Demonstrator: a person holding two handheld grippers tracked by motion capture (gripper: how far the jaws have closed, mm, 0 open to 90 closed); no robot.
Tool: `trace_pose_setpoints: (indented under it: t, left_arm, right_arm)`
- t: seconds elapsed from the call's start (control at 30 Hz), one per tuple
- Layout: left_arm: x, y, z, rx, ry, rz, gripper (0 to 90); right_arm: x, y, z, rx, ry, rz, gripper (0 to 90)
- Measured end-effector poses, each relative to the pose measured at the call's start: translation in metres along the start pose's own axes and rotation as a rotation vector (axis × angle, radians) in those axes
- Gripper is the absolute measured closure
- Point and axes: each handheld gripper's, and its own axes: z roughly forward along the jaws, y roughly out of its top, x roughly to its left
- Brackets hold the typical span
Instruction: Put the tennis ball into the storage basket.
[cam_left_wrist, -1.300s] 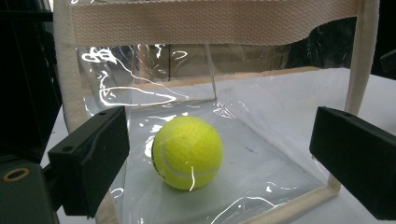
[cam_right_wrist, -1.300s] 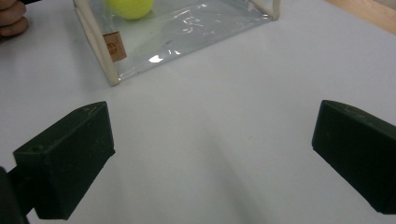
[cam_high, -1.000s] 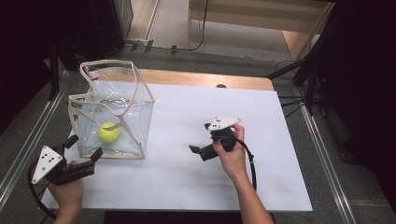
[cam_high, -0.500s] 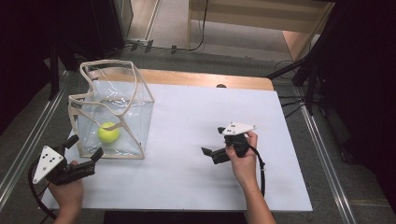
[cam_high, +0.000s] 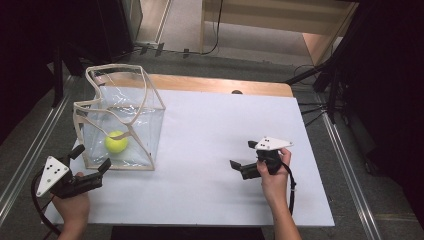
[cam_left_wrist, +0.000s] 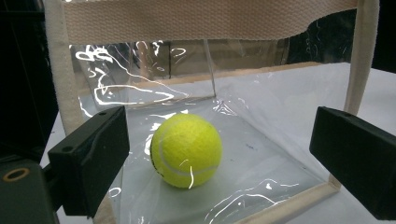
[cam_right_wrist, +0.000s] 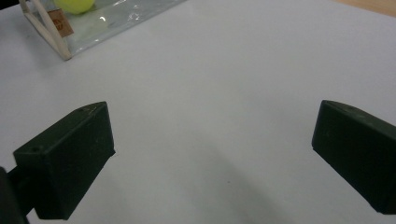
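Note:
A clear plastic bag (cam_high: 142, 125) with beige webbing trim stands open on the left of the white tabletop (cam_high: 210, 125). A yellow tennis ball (cam_high: 116, 141) lies on its floor. My left gripper (cam_high: 91, 158) is open just outside the bag's near wall and holds nothing. In the left gripper view the ball (cam_left_wrist: 187, 150) sits behind the clear wall, between the two spread jaws. My right gripper (cam_high: 243, 154) is open and empty over bare tabletop at the right, pointing left. The right gripper view shows the bag's corner (cam_right_wrist: 46, 23) and the ball (cam_right_wrist: 74, 4) far off.
A strip of wooden table (cam_high: 210, 85) shows behind the white top, with a small dark spot (cam_high: 236, 92) at its edge. Metal rails (cam_high: 30, 150) run along the left and right sides. Cables lie on the floor at the right.
My right gripper has moved right and nearer the table's front edge, away from the bag. The left gripper, the bag and the ball have stayed in place.

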Motion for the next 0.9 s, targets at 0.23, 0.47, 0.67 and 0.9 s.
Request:
trace_pose_setpoints:
  t: [0.23, 0.47, 0.67, 0.9]
  left_arm:
    - [0.000, 0.000, 0.000, 0.004, -0.001, 0.004, 5.3]
    - [-0.001, 0.000, 0.001, 0.007, 0.001, 0.009, 5.3]
    - [-0.002, 0.000, 0.001, 0.010, 0.003, 0.012, 5.4]
    - [-0.002, 0.000, 0.001, 0.012, 0.004, 0.018, 5.4]
  right_arm:
    - [-0.006, -0.012, -0.013, -0.018, -0.029, 0.028, 0.0]
    - [-0.013, -0.023, -0.025, -0.020, -0.056, 0.053, 0.0]
    - [-0.019, -0.030, -0.033, -0.027, -0.075, 0.061, 0.0]
    - [-0.025, -0.041, -0.045, -0.035, -0.104, 0.079, 0.0]
